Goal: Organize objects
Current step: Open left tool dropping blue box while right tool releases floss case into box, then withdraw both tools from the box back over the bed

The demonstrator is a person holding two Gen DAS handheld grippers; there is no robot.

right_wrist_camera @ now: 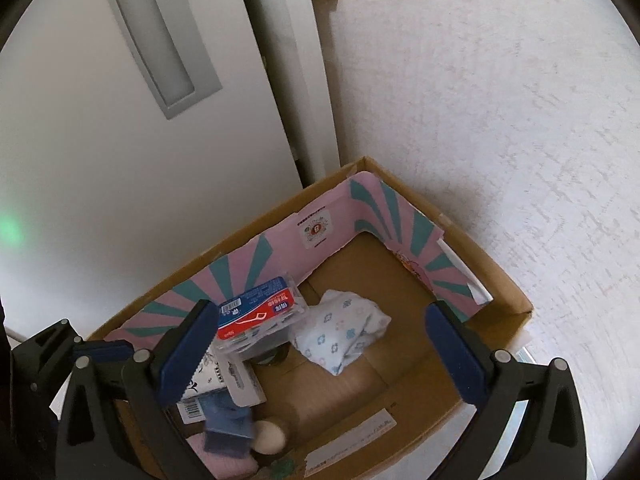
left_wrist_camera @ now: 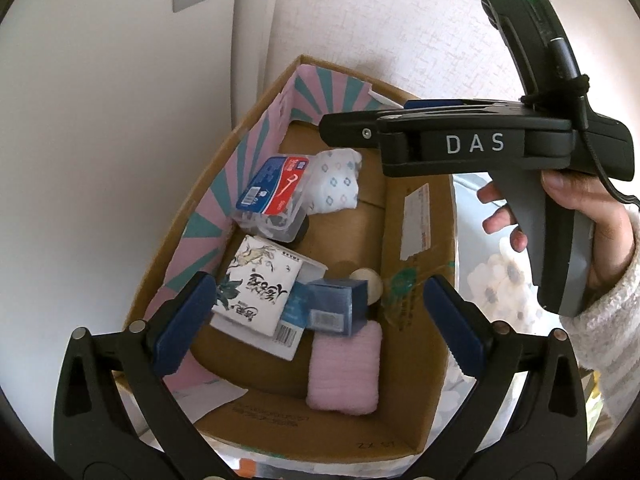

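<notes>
An open cardboard box [left_wrist_camera: 416, 364] with a pink and teal liner holds several items. In the left wrist view there is a clear floss-pick case [left_wrist_camera: 276, 196], a patterned white cloth [left_wrist_camera: 336, 186], a white printed tissue pack [left_wrist_camera: 260, 284], a blue box [left_wrist_camera: 336, 304], a pink sponge [left_wrist_camera: 346, 372] and a round white lid [left_wrist_camera: 370, 278]. My left gripper [left_wrist_camera: 324, 320] is open and empty above the box. My right gripper [right_wrist_camera: 326, 356] is open and empty above the same box [right_wrist_camera: 516, 300]; its body shows in the left wrist view [left_wrist_camera: 472, 142]. The floss-pick case [right_wrist_camera: 260, 316], the cloth [right_wrist_camera: 344, 332] and the blue box [right_wrist_camera: 228, 428] show below it.
A white door with a recessed grey handle [right_wrist_camera: 156, 40] stands behind the box on the left. A textured white wall [right_wrist_camera: 480, 100] is behind on the right. A flower-patterned surface [left_wrist_camera: 500, 280] lies to the right of the box.
</notes>
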